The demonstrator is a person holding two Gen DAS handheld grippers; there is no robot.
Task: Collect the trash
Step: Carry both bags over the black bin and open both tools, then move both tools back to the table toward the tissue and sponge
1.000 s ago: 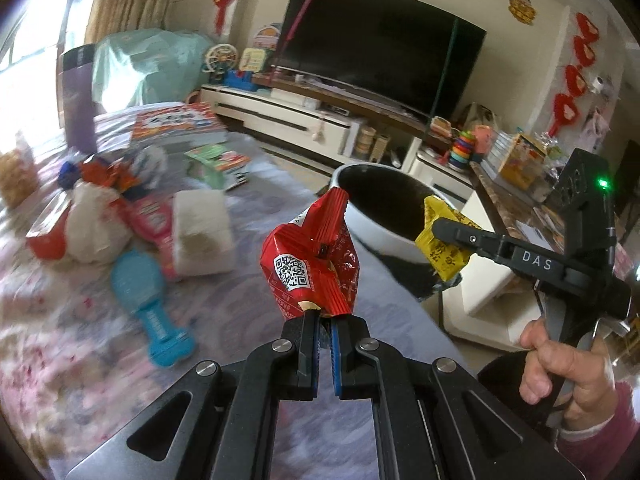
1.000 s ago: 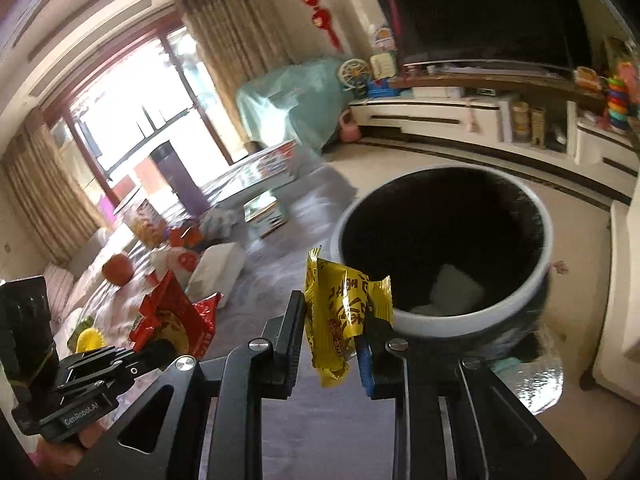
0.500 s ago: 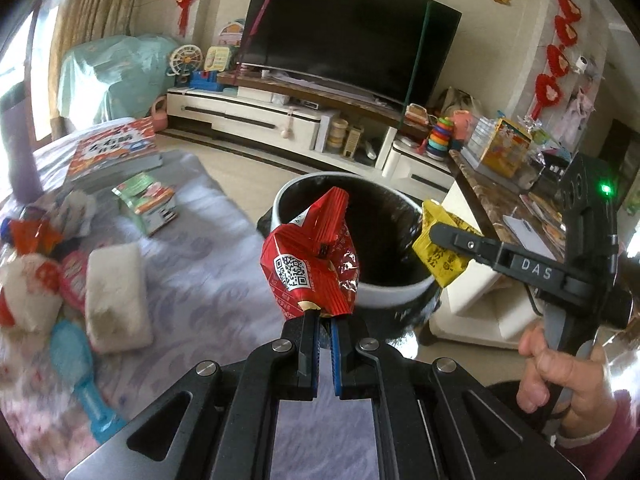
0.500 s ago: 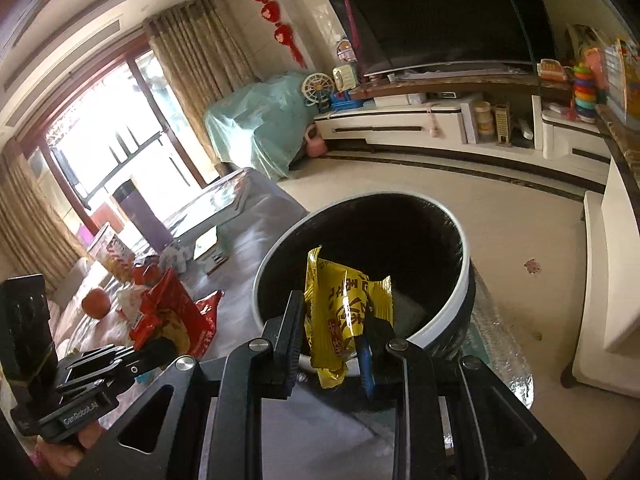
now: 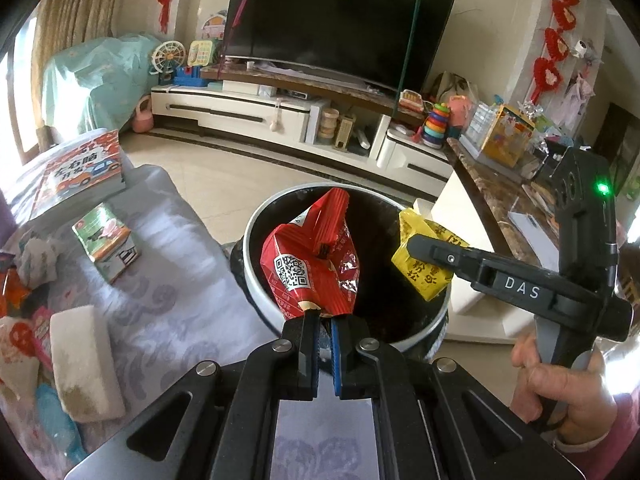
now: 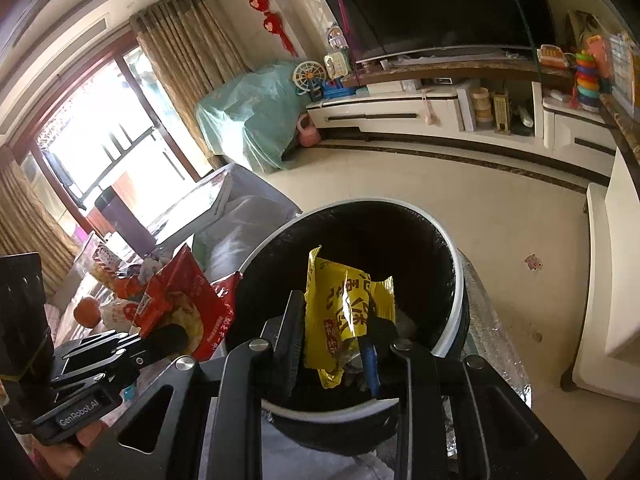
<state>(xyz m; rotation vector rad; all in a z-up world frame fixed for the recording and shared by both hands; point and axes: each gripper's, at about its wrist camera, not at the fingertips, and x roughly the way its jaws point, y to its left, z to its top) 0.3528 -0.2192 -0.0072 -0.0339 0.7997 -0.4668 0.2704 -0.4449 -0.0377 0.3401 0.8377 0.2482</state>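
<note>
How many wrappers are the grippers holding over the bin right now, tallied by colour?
Red wrapper, pinched in the left gripper: 1
Yellow wrapper, between the jaws of the right gripper, which have just been opening: 1
Total: 2, both over the bin

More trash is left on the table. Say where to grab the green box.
Take the green box across its narrow width, jaws on the two long sides, coming from above. It seems to lie flat on the cloth, with bare cloth along both sides.
</note>
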